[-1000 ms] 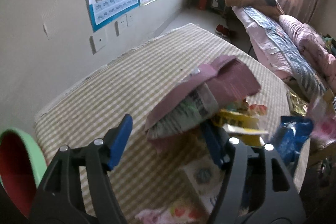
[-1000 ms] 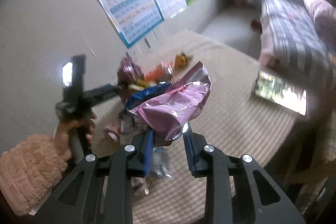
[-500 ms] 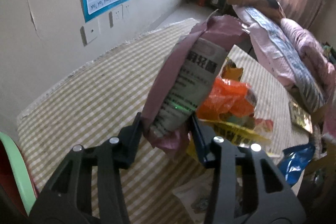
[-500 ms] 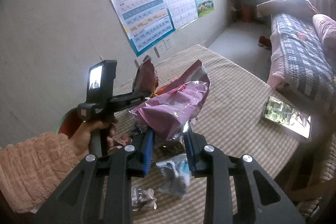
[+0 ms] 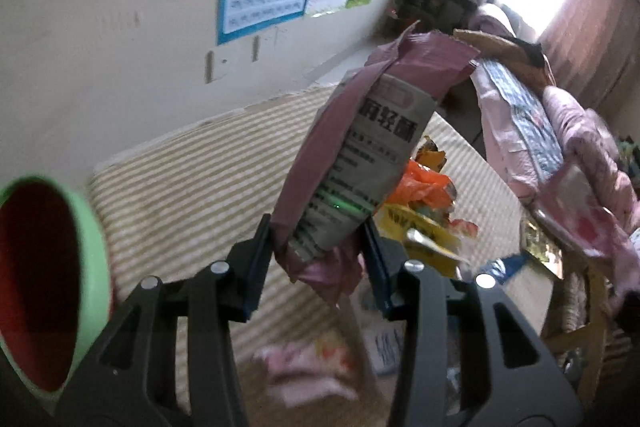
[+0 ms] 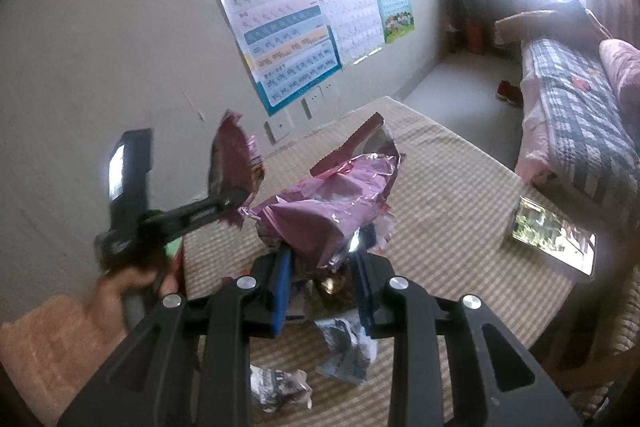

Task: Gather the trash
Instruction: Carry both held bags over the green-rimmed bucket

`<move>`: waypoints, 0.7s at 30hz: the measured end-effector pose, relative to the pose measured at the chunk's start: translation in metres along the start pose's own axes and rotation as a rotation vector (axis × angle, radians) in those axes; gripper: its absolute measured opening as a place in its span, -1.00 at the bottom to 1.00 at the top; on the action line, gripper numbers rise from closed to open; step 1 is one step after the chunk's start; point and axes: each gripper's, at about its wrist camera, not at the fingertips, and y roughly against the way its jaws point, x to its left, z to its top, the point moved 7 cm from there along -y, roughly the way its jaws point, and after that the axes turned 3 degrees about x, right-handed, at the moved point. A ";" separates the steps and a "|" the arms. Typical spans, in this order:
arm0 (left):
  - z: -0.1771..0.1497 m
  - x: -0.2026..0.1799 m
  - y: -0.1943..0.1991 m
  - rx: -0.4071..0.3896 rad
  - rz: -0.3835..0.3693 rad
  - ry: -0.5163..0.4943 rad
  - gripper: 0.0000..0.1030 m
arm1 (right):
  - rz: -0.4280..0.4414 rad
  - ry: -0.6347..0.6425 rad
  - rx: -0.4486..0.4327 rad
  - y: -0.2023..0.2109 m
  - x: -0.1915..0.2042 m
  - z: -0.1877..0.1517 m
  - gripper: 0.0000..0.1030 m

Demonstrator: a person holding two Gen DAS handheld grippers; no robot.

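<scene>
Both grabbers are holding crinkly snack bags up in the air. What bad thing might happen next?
The left gripper pinches only the bottom end of the tall mauve snack bag, so it might flop over or slip out before reaching the green bin. The right gripper holds a crumpled shiny pink bag loosely bunched; it could slide free onto the checked table. Swinging either bag low might scatter the wrappers lying below.

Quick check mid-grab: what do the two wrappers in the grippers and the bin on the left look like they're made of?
Mauve wrapper in the left gripper: thin printed plastic film, matte, bending softly.
Pink wrapper in the right gripper: probably foil-lined film; silvery inside, sharp shiny creases.
Bin: looks like smooth moulded plastic, green rim, red inside; too blurred to be sure.
</scene>
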 end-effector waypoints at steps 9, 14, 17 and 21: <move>-0.036 0.031 0.064 -0.036 0.040 0.088 -0.19 | 0.069 0.075 0.025 -0.014 0.048 0.003 -0.47; -0.043 0.051 0.085 -0.061 0.052 0.125 -0.19 | 0.100 0.122 0.046 -0.020 0.079 0.000 -0.46; -0.045 0.058 0.095 -0.078 0.066 0.130 -0.19 | 0.127 0.142 0.066 -0.024 0.097 -0.003 -0.46; -0.046 0.068 0.104 -0.102 0.077 0.138 -0.19 | 0.146 0.189 0.079 -0.026 0.121 -0.009 -0.46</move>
